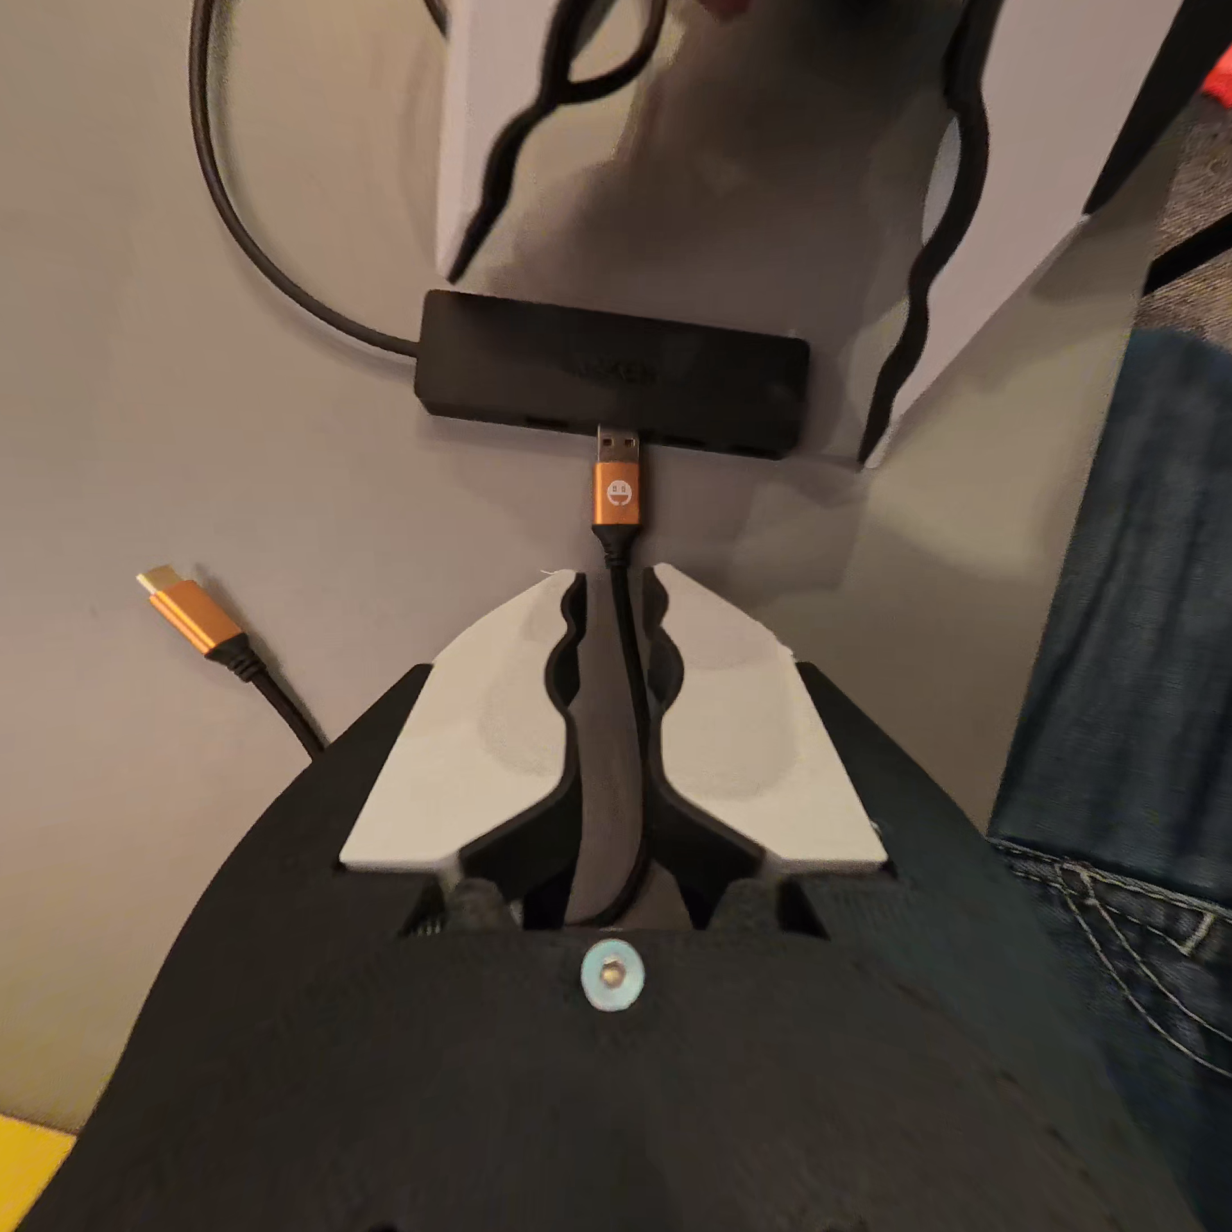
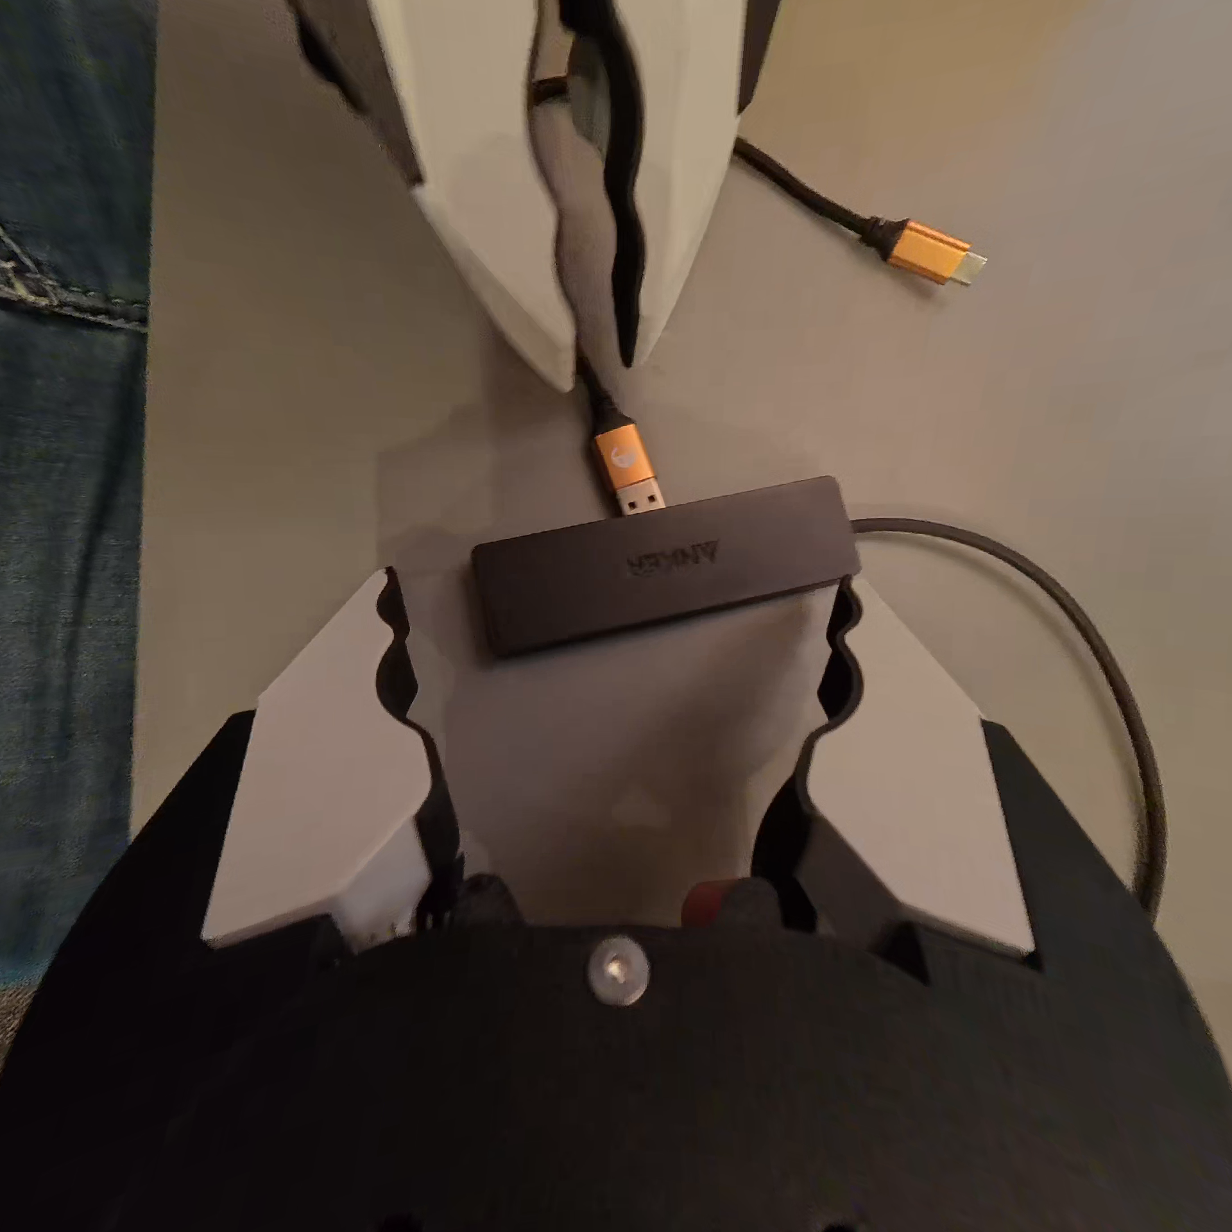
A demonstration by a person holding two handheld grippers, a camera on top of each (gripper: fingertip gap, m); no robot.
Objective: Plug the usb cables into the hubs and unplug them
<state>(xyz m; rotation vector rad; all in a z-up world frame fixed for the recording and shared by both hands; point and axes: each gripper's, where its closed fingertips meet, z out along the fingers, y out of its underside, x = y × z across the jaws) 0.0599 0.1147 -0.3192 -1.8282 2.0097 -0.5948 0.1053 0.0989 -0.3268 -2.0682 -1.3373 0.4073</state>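
A black USB hub (image 1: pixel 610 373) lies flat on the grey table; it also shows in the right wrist view (image 2: pixel 667 567). An orange USB-A plug (image 1: pixel 617 493) has its metal tip at a port on the hub's side, most of the metal still showing. My left gripper (image 1: pixel 617 577) is almost shut around the plug's black cable (image 1: pixel 627 700), just behind the plug. My right gripper (image 2: pixel 620 587) is open, one fingertip on each side of the hub, gripping nothing. It faces the left gripper (image 2: pixel 600 370) across the hub.
The cable's other end, an orange USB-C plug (image 1: pixel 193 620), lies loose on the table. The hub's own black cord (image 2: pixel 1067 600) curves away from one end. A person's jeans (image 1: pixel 1133 667) are at the table edge. A yellow object (image 1: pixel 27 1167) is at a corner. About 6 centimeters separates my left fingertips from my right. Between my left fingertips and the yellow object (image 1: pixel 27 1167) there is roughly 25 centimeters.
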